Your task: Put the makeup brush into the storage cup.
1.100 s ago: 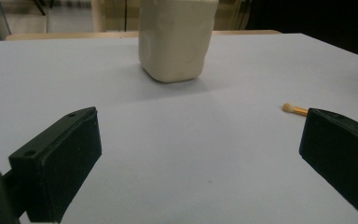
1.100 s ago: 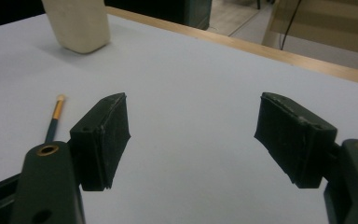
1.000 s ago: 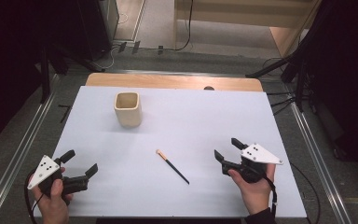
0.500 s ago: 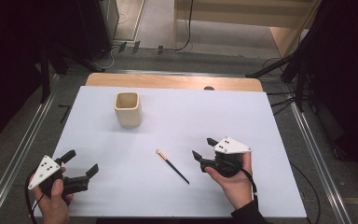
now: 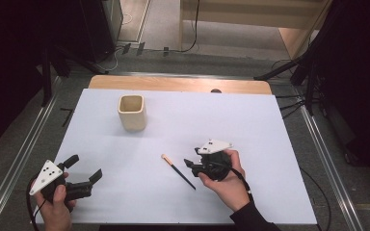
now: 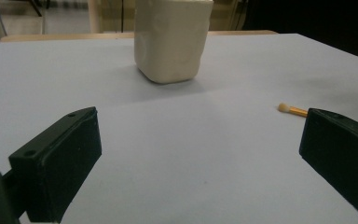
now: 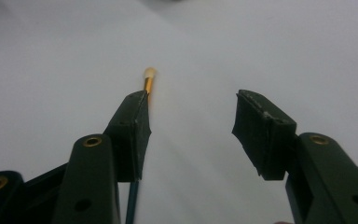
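Now the right gripper (image 5: 191, 166), jaws half open and just closing, nears the brush (image 5: 178, 171) at lower centre, nothing gripped. Centre both jaws over its handle before squeezing. Left gripper (image 5: 84, 170) waits wide open, empty.

The high view looks forward and down from above the person's edge of the white-covered rectangular table (image 5: 270, 134), taking in the whole top. The left gripper view sits low, just above the surface, facing level across it between its own jaws toward the cream square ceramic cup (image 6: 172, 39) standing ahead. The right gripper view tilts down, very close to the tabletop, with the thin dark brush with gold ferrule and pale tip (image 7: 148, 81) beside its left jaw. All three views share that brush.
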Demonstrator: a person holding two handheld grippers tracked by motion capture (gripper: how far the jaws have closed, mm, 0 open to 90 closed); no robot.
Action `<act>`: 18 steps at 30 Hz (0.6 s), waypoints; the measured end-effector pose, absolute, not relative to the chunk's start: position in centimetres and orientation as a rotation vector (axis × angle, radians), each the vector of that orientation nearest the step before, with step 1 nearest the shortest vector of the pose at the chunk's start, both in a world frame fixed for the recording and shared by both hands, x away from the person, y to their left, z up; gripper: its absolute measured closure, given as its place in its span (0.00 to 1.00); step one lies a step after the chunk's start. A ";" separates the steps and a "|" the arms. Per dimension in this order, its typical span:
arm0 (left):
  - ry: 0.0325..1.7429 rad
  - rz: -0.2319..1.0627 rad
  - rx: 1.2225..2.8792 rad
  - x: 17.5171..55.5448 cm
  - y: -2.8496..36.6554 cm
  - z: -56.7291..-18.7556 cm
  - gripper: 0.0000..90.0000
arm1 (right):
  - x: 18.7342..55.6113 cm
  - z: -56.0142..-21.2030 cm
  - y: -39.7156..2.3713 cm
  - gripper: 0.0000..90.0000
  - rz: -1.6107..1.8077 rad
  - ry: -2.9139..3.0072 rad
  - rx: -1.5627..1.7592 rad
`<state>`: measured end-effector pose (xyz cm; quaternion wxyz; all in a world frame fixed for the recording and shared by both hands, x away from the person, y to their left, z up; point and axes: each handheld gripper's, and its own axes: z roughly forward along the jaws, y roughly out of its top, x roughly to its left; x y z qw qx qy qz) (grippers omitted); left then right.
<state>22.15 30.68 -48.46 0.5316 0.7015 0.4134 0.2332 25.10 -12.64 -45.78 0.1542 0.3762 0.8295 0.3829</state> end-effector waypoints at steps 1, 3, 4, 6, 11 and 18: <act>0.986 0.556 1.673 22.2 30.7 -48.5 0.00 | 25.1 -45.9 -12.1 0.61 1.070 2.419 1.081; 0.986 0.555 1.674 22.2 30.7 -48.5 0.00 | 25.1 -46.0 -11.8 0.62 1.064 2.440 1.083; 0.986 0.555 1.675 22.2 30.7 -48.5 0.00 | 25.2 -46.1 -11.5 0.63 1.065 2.458 1.084; 0.987 0.554 1.675 22.2 30.6 -48.5 0.00 | 25.2 -46.1 -10.7 0.69 1.018 2.523 1.104; 0.986 0.553 1.675 22.2 30.6 -48.5 0.00 | 25.6 -46.5 -9.7 0.76 0.955 2.602 1.135; 0.986 0.556 1.681 22.2 30.6 -48.5 0.00 | 26.1 -47.3 -8.9 0.82 0.866 2.662 1.184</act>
